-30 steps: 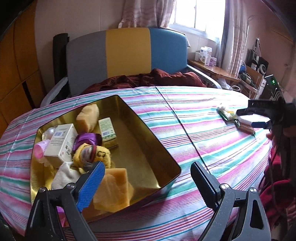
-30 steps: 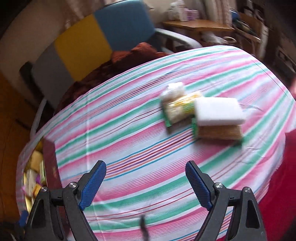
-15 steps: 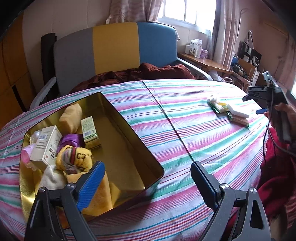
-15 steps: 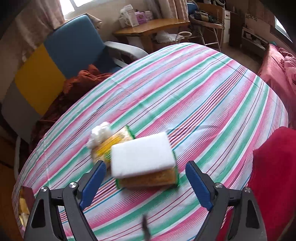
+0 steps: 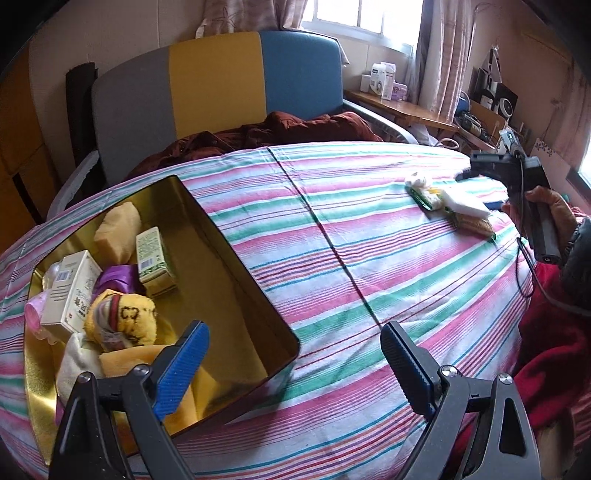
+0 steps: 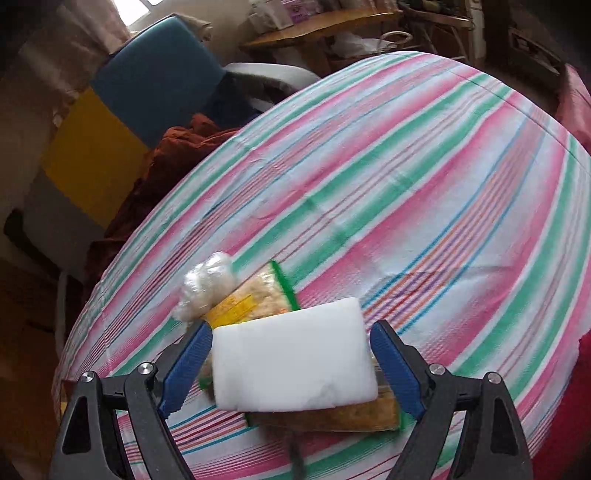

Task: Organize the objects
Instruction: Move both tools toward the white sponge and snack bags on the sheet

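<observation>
White sponge block (image 6: 293, 356) between spread right gripper (image 6: 291, 365) fingers, contact unclear; left gripper (image 5: 291, 363) spread, gold tin (image 5: 236, 254) only there.

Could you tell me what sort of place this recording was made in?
Probably a lived-in home room: a striped tablecloth covers the table, a tricolour armchair stands behind it, and a curtained window overlooks a cluttered wooden side desk.

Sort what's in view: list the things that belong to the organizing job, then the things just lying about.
Part of the job:
- white sponge block, between the open right tool's fingers
- yellow snack packets under and beside it
- clear plastic wad
- gold tin with items already inside
- left tool, open

Just lying about:
- maroon blanket
- tricolour chair
- wooden side table
</observation>
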`<state>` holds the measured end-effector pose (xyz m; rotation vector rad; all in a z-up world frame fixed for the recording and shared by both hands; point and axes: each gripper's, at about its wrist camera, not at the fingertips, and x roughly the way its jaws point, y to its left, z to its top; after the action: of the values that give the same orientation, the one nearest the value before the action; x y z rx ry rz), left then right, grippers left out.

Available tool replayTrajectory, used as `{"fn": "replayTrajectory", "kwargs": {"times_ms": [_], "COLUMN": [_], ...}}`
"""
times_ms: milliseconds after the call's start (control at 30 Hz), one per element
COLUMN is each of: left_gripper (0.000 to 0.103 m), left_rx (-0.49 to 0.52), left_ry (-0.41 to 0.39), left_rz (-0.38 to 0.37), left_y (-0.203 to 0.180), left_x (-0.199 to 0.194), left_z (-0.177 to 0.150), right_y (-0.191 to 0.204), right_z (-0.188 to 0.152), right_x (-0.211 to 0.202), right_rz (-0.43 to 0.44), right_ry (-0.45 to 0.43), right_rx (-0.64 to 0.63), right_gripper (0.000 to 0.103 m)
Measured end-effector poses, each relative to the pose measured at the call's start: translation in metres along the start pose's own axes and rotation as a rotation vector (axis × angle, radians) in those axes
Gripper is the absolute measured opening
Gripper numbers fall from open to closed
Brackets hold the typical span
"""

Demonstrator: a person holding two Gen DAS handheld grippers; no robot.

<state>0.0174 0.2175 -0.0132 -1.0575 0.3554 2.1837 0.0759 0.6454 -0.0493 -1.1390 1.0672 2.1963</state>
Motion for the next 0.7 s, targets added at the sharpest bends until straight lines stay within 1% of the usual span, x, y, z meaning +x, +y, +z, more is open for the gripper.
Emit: {"fn": "replayTrajectory", "kwargs": {"times_ms": [33, 133, 233, 300, 333, 367, 467, 500, 533, 600, 700], "left_gripper": [0.094, 0.094, 0.094, 0.094, 0.094, 0.094, 0.094, 0.094, 0.094, 0.094, 0.094], "left_rx": [0.004, 0.02, 0.023, 0.02, 0.019, 0.019, 0.025, 0.028, 0.034, 0.044, 0.054], "left_ry": [0.004, 0.011, 0.012, 0.013, 0.013, 0.012, 0.005, 0.003, 0.002, 0.008, 0.024], "left_rz": [-0.002, -0.003, -0.002, -0.006, -0.01, -0.015, -0.029, -0.034, -0.04, -0.055, -0.091], "left_y": [-0.002, -0.007, -0.009, -0.009, -0.009, -0.011, -0.016, -0.018, -0.021, -0.028, -0.041], "left_x": [0.001, 0.003, 0.003, 0.004, 0.003, 0.004, 0.004, 0.005, 0.006, 0.011, 0.021], "left_z": [0.0, -0.001, 0.0, 0.002, 0.003, 0.006, 0.015, 0.018, 0.022, 0.032, 0.049], "right_y": [0.01, 0.048, 0.08, 0.094, 0.097, 0.098, 0.088, 0.086, 0.081, 0.07, 0.051], "right_z": [-0.004, -0.019, -0.039, -0.049, -0.048, -0.047, -0.036, -0.023, -0.019, -0.012, -0.003], "right_x": [0.002, 0.011, 0.021, 0.022, 0.026, 0.026, 0.017, 0.026, 0.024, 0.015, 0.005], "right_rz": [0.034, 0.137, 0.241, 0.264, 0.273, 0.28, 0.262, 0.255, 0.247, 0.209, 0.14], "right_ry": [0.018, 0.102, 0.209, 0.243, 0.247, 0.245, 0.18, 0.158, 0.135, 0.069, -0.007], "right_rx": [-0.036, -0.196, -0.317, -0.376, -0.383, -0.378, -0.308, -0.276, -0.247, -0.183, -0.09], "right_gripper": [0.089, 0.089, 0.089, 0.089, 0.09, 0.09, 0.09, 0.09, 0.09, 0.09, 0.09]}}
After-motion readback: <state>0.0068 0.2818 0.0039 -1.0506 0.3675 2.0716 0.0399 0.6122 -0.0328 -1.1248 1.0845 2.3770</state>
